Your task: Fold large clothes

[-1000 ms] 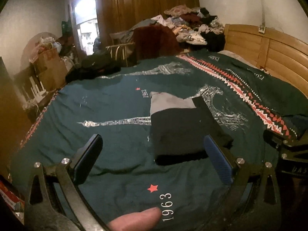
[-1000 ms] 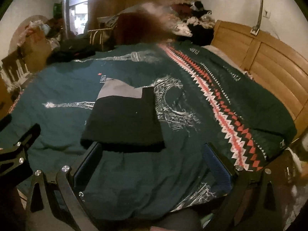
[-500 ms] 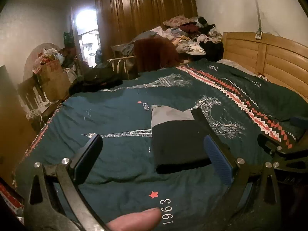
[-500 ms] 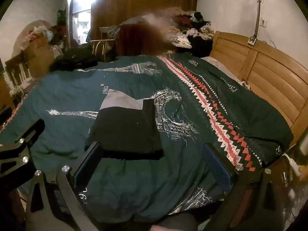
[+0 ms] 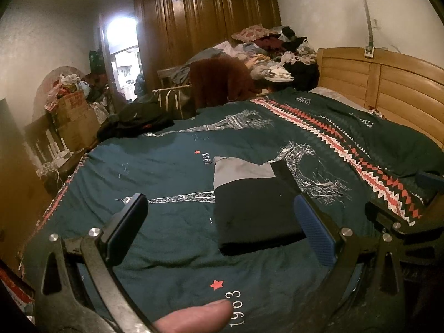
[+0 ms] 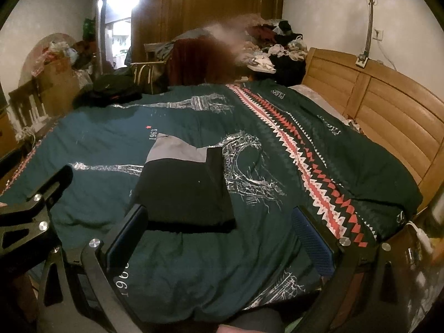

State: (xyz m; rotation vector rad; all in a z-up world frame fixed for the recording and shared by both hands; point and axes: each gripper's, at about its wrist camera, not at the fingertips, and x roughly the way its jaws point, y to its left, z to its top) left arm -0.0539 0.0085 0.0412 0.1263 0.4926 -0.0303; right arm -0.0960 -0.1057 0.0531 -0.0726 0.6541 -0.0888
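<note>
Your left hand-held gripper (image 5: pixel 222 222) and right hand-held gripper (image 6: pixel 222 227) are both spread wide, holding nothing. The folded black-and-grey garment (image 5: pixel 255 205) lies flat on the teal Eiffel Tower bedspread (image 5: pixel 166 166), beside its zigzag stripe (image 6: pixel 302 161), apart from both.

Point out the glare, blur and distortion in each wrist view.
Left wrist view: the doorway blows out to white, the fisheye bends the wardrobe and headboard, and the folded black garment stays sharp. Right wrist view: same doorway glare, a smeared blurry patch over the clothes pile, dim corners.
</note>
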